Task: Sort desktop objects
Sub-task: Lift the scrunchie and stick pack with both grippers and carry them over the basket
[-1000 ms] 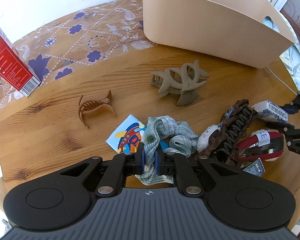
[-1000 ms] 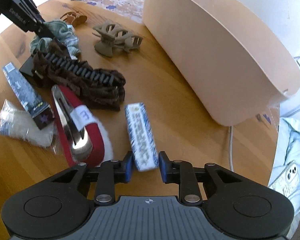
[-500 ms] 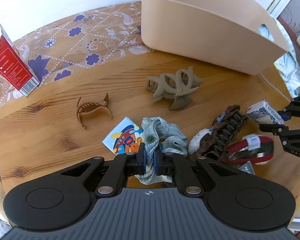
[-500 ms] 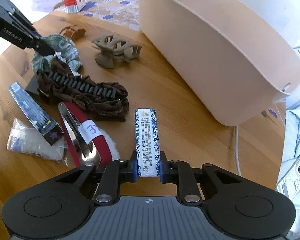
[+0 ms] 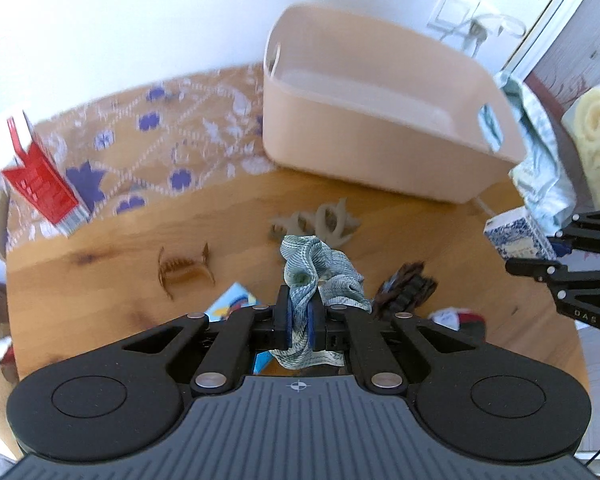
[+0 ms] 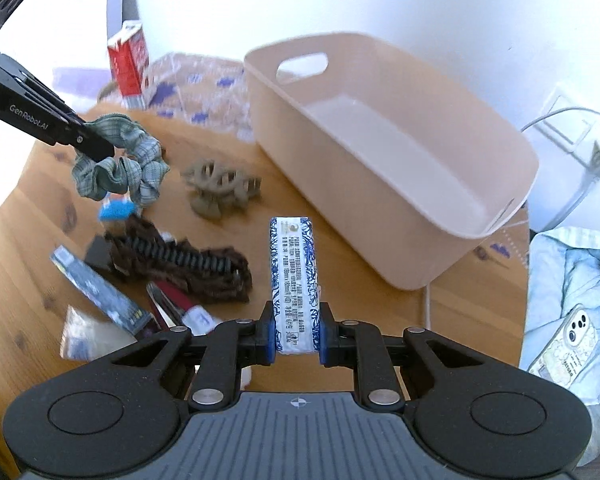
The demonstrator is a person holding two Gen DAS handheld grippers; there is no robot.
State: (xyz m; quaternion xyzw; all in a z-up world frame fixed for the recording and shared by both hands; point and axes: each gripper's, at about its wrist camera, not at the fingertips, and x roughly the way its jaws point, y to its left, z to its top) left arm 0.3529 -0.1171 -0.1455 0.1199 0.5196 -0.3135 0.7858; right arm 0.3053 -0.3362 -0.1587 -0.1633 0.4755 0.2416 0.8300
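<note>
The left gripper point(image 5: 299, 326) is clamped on a green checked scrunchie point(image 5: 320, 268), which is lifted clear of the wooden table point(image 5: 108, 280). The right gripper point(image 6: 296, 334) pinches a blue-and-white packet point(image 6: 294, 280), its long axis pointing away toward the beige bin point(image 6: 400, 184)
</note>
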